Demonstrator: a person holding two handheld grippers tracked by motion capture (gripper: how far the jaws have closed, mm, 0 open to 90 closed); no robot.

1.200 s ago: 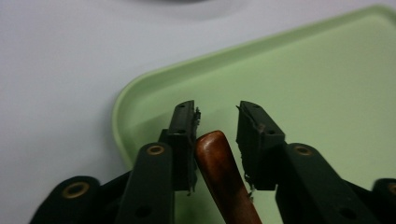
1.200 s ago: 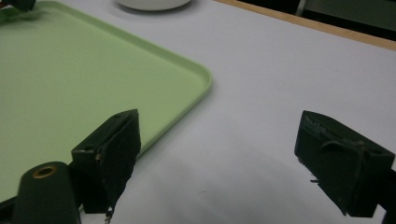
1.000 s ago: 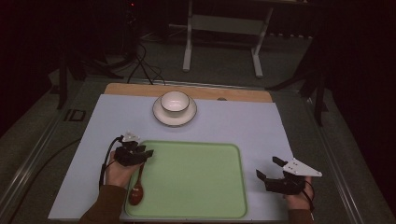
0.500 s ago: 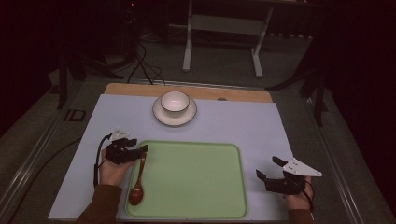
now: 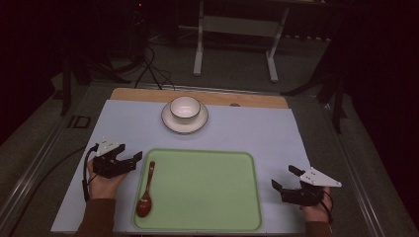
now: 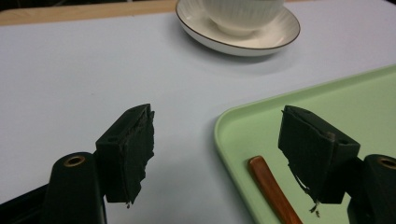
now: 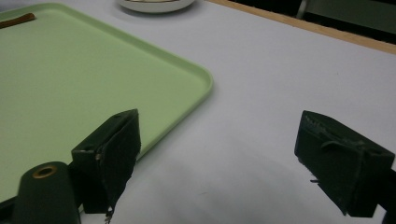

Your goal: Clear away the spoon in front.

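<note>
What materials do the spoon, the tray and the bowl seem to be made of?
Spoon: probably lacquered wood or plastic, reddish-brown with a glossy shine. Tray: likely plastic, an even matte pale green with a rounded moulded rim. Bowl: apparently glazed ceramic, white and shiny, standing on a matching saucer.

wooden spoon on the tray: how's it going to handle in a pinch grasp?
The wooden spoon looks rigid, so it probably won't flex. Its slim handle likely weighs little. Its glossy finish may slip between pads, and lying flat on the green tray it leaves little room beneath.
</note>
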